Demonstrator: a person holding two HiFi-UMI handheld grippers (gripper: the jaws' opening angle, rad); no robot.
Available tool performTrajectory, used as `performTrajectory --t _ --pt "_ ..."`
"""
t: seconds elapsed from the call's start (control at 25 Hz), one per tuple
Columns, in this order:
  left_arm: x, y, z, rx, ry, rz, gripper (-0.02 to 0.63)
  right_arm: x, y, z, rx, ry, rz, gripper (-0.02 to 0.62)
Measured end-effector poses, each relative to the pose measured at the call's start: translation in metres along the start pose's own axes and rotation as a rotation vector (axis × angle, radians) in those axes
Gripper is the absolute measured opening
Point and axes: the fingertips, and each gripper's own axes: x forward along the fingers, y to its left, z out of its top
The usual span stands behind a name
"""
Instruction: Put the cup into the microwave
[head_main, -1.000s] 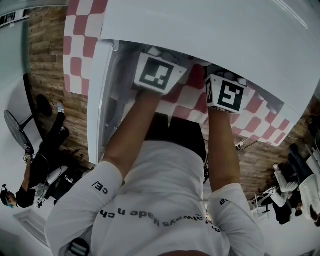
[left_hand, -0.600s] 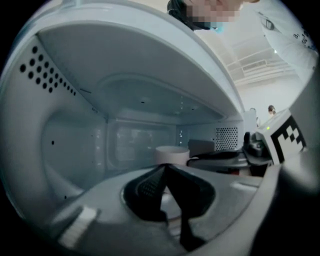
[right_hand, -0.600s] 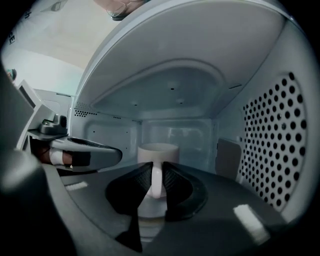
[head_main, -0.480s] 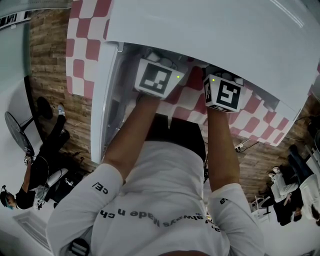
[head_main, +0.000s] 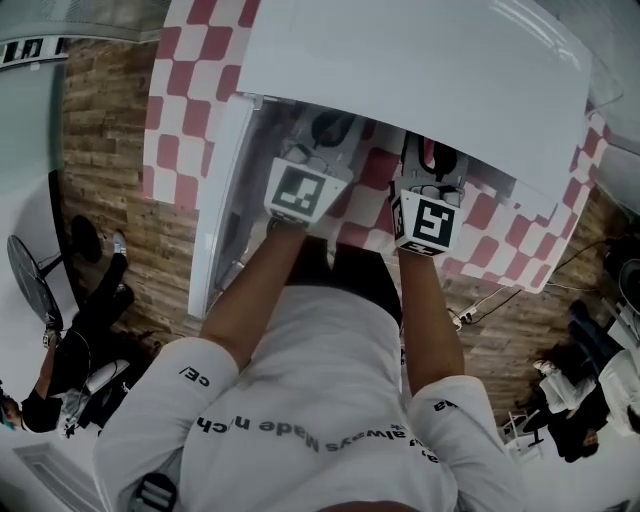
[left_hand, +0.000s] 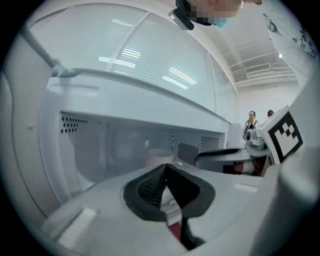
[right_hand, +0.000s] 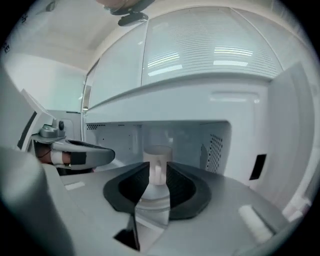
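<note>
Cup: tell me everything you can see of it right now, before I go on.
The cup is pale and plain and looks ceramic, with a handle that faces the camera. It stands upright inside the open microwave, about mid-cavity, clear of the perforated side wall. Its handle sits in the gap between the jaws of the right gripper, which stand apart; whether they touch it can't be told. Its inside is not visible.

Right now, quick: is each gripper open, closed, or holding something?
Left gripper: closed, nothing in it.
Right gripper: open, jaws either side of the cup handle, apparently not pinching it.
</note>
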Motion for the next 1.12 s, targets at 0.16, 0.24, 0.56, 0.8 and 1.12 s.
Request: performTrajectory --t 0.16,0.24,0.56,0.8,1.12 --pt "-0.021 -0.020 0.016 -0.012 0.018 -0.035 0.003 -0.030 0.001 0.021 0.007 0.006 0.027 0.090" --pt "-0.033 -0.029 0.027 -0.020 0.011 -0.047 0.003 -0.045 0.003 0.032 0.006 0.010 0.049 0.085" --pt "-0.077 -0.064 0.094 -0.042 -0.042 -0.102 0.005 -0.111 0.016 0.090 -0.003 0.000 0.120 0.069" --pt "-0.110 -0.087 0.144 -0.026 -0.093 -0.142 0.005 -0.154 0.033 0.140 0.011 -0.036 0.189 0.063" --pt "-0.142 -0.105 0.184 -0.013 -0.085 -0.176 0.005 -0.199 0.060 0.192 0.008 -0.074 0.267 0.061"
